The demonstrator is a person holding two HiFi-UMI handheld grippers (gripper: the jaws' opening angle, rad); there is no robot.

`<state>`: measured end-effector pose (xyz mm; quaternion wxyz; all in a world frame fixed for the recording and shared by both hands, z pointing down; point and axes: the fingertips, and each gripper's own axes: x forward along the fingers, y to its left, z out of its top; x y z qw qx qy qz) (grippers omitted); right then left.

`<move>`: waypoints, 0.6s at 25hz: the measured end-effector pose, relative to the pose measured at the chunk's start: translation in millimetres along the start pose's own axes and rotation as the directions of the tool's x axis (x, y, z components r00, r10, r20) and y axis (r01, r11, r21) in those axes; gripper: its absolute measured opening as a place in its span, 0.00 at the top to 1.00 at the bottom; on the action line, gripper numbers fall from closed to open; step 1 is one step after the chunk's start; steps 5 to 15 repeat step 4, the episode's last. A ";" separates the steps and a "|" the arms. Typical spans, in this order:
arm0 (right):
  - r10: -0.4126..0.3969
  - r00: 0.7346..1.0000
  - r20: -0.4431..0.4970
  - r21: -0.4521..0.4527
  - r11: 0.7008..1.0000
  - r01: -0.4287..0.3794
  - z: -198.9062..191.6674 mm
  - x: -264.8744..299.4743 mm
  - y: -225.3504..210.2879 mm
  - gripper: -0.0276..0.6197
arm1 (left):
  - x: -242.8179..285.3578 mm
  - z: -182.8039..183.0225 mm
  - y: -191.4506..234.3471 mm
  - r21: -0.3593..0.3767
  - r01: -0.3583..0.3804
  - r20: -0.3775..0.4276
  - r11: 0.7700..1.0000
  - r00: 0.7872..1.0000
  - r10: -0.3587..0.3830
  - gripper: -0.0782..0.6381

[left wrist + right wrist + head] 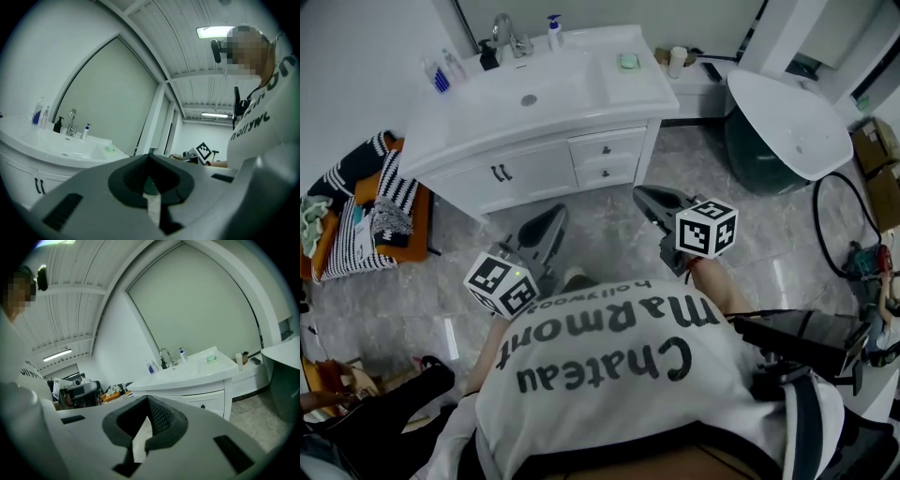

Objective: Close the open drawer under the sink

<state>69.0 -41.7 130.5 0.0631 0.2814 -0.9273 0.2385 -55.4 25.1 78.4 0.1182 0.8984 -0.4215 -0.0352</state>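
The white vanity cabinet (534,173) carries the sink (530,94). At the cabinet's right end, under the countertop, sit the upper drawer (607,148) and, just below it, the lower drawer (607,172). Both fronts look flush with the cabinet face. In front of the cabinet and clear of it, over the grey tiled floor (609,225), the left claw (555,216) and the right claw (645,194) point toward it. Each claw has its jaws pressed together and holds nothing. A faucet (504,33) and a pump bottle (554,31) stand at the cabinet's back edge.
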 end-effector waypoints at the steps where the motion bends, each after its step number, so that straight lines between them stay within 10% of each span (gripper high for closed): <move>1: 0.000 1.000 0.000 0.000 1.000 0.000 0.2 0.5 -0.2 0.94 | 0.2 0.7 0.2 0.001 0.000 0.000 1.000 1.000 0.000 0.88; 15: -0.003 1.000 0.000 0.000 1.000 0.003 1.3 1.6 -1.5 0.94 | 1.6 2.3 0.6 0.008 0.000 0.001 1.000 1.000 0.000 0.88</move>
